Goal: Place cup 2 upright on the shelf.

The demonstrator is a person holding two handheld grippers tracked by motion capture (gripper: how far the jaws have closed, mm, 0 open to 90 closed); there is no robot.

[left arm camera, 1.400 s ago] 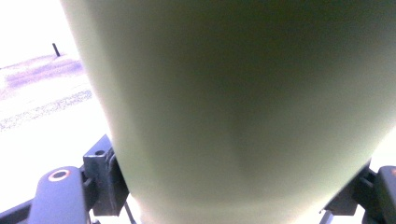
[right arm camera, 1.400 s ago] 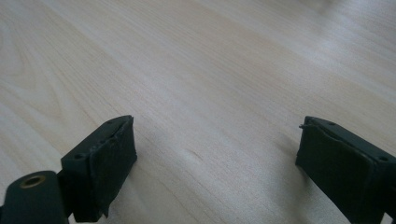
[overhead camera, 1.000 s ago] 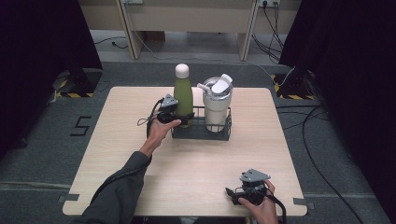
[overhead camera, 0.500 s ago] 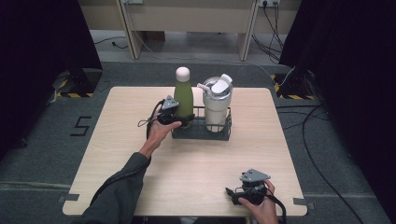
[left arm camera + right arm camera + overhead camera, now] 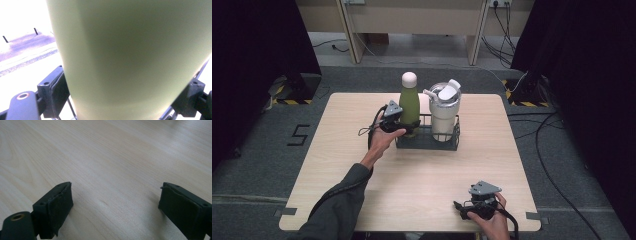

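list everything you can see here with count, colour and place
bottle: 1, green with pale cap, upright in left half of rack
tumbler: 1, white with lid, upright in right half of rack
rack: 1, black wire, far middle of table
table: 1, light wood, centre
left gripper: 1, black; fingers either side of bottle, just been opening, contact unclear
right gripper: 1, black, near right table edge; fingers open over bare wood
sleeve: 1, dark green, left forearm

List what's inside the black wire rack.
The rack holds a green bottle on its left and a white tumbler on its right, both upright. Its floor beneath them is hidden.
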